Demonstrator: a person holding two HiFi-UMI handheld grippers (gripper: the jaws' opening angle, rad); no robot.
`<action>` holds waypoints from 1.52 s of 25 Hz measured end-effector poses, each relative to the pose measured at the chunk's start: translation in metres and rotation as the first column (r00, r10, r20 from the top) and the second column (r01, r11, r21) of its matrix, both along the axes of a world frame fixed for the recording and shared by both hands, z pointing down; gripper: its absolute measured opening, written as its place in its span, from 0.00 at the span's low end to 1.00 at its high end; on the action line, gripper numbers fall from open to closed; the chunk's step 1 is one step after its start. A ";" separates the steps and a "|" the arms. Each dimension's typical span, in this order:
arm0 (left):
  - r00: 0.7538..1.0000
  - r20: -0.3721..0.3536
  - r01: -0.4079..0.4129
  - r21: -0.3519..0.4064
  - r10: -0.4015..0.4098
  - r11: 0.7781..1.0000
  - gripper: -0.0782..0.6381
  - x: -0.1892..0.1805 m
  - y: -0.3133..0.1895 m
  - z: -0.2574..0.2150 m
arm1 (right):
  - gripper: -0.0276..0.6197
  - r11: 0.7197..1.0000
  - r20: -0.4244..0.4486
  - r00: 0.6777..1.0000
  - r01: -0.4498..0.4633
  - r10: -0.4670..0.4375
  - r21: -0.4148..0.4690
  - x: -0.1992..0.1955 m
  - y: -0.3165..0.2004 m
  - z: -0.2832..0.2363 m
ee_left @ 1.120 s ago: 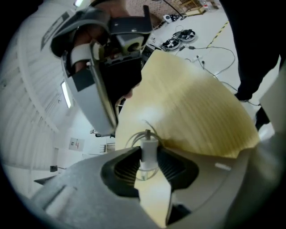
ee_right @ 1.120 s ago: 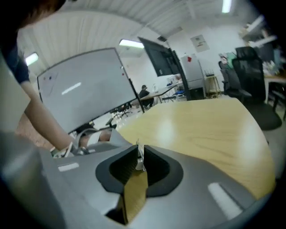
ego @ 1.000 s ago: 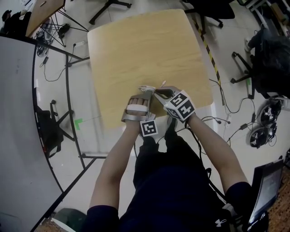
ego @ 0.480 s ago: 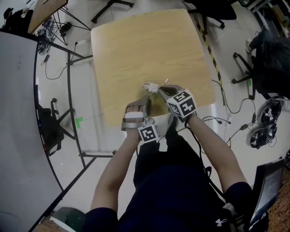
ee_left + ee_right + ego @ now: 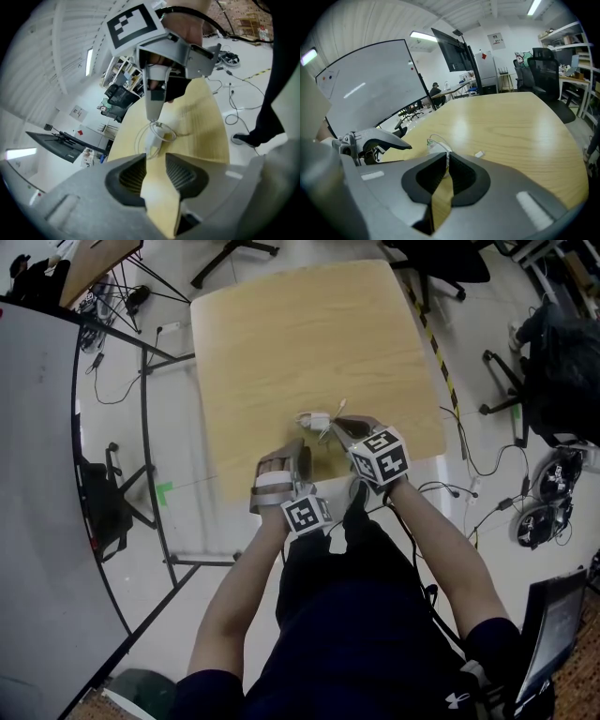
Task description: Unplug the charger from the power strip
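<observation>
Two grippers low at the 6 o'clock edge of the bench (image 5: 300,334): pale wood-grain top, smooth with a slight sheen, rounded corners.

Charger (image 5: 316,418): small white glossy block lying flat on the bench, thin white cable (image 5: 164,135) looped loosely on and around it. I can't make out a power strip in any view.

Left gripper (image 5: 298,457): matte grey moulded body, black-and-white marker cube (image 5: 307,513) at the wrist end. Its own view shows the jaws apart, with ribbed black pads (image 5: 180,174) and only bare bench in the gap. The charger (image 5: 151,143) sits at 12 o'clock from its tips, close but not touching.

Right gripper (image 5: 335,427): same grey shell, cube (image 5: 380,454) tilted, at about 4 o'clock from the charger in the head view. Its jaws are pressed nearly together, with only a thin slit between the ribbed pads. The white cable and block (image 5: 436,144) show right at the tips; I can't tell whether the cable is pinched. From the left gripper view, the right gripper (image 5: 152,115) comes down at 12 o'clock and its tip meets the cable loop.

Small flat white chip (image 5: 479,153) lies on the bench at 2 o'clock from the right tips, apart from the charger.
</observation>
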State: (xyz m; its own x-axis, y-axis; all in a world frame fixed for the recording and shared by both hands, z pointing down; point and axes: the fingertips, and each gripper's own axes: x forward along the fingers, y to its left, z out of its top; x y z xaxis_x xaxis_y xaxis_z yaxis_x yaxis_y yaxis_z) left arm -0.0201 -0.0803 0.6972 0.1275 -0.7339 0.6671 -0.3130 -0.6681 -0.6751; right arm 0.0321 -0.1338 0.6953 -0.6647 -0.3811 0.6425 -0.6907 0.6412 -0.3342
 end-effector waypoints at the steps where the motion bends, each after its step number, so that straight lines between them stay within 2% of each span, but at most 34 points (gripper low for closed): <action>1: 1.000 -0.003 0.002 -0.001 -0.002 1.000 0.29 0.000 0.000 0.000 | 0.08 1.000 0.008 1.000 -0.005 0.005 0.004 0.000 0.000 -0.002; 5: 0.999 -0.021 0.024 -0.007 -0.025 1.000 0.28 -0.001 0.002 -0.003 | 0.08 0.999 0.039 0.998 -0.043 0.042 0.022 0.008 -0.004 -0.012; 12: 0.988 -0.099 0.119 -0.035 -0.122 0.992 0.28 -0.015 0.000 -0.011 | 0.08 0.986 0.084 0.982 -0.167 0.167 -0.004 0.037 -0.011 -0.021; 14: 0.977 -0.142 0.155 -0.038 -0.159 0.987 0.28 -0.019 0.000 -0.019 | 0.08 0.983 0.096 0.979 -0.183 0.182 -0.004 0.042 -0.007 -0.027; 16: 0.953 -0.215 0.206 -0.048 -0.212 0.977 0.27 -0.024 0.000 -0.033 | 0.08 0.981 0.111 0.975 -0.195 0.194 0.003 0.046 -0.001 -0.037; 18: 0.909 -0.315 0.260 -0.081 -0.272 0.962 0.26 -0.026 0.005 -0.054 | 0.08 0.979 0.129 0.971 -0.205 0.201 0.015 0.049 0.008 -0.050; 19: 0.878 -0.371 0.283 -0.105 -0.302 0.953 0.25 -0.027 0.008 -0.065 | 0.08 0.978 0.137 0.969 -0.210 0.205 0.021 0.050 0.014 -0.057; 23: 0.726 -0.576 0.321 -0.200 -0.376 0.926 0.15 -0.028 0.024 -0.113 | 0.08 0.973 0.172 0.962 -0.224 0.214 0.046 0.053 0.040 -0.091; 24: 0.687 -0.618 0.317 -0.218 -0.382 0.923 0.11 -0.028 0.029 -0.125 | 0.07 0.973 0.182 0.960 -0.224 0.211 0.059 0.053 0.047 -0.101; 26: 0.611 -0.693 0.302 -0.243 -0.382 0.922 0.11 -0.029 0.042 -0.148 | 0.06 0.971 0.203 0.959 -0.220 0.199 0.091 0.053 0.062 -0.122; 28: 0.554 -0.748 0.294 -0.236 -0.367 0.926 0.11 -0.030 0.053 -0.170 | 0.06 0.968 0.222 0.958 -0.215 0.184 0.126 0.053 0.076 -0.142; 30: 0.523 -0.780 0.297 -0.211 -0.344 0.931 0.11 -0.033 0.060 -0.189 | 0.06 0.964 0.233 0.958 -0.208 0.166 0.168 0.053 0.088 -0.160; 33: 0.494 -0.802 0.299 -0.207 -0.337 0.931 0.11 -0.033 0.066 -0.201 | 0.06 0.954 0.234 0.960 -0.206 0.154 0.220 0.051 0.100 -0.176; 38: 0.484 -0.805 0.284 -0.227 -0.343 0.932 0.11 -0.028 0.073 -0.200 | 0.06 0.951 0.241 0.958 -0.213 0.158 0.223 0.043 0.116 -0.179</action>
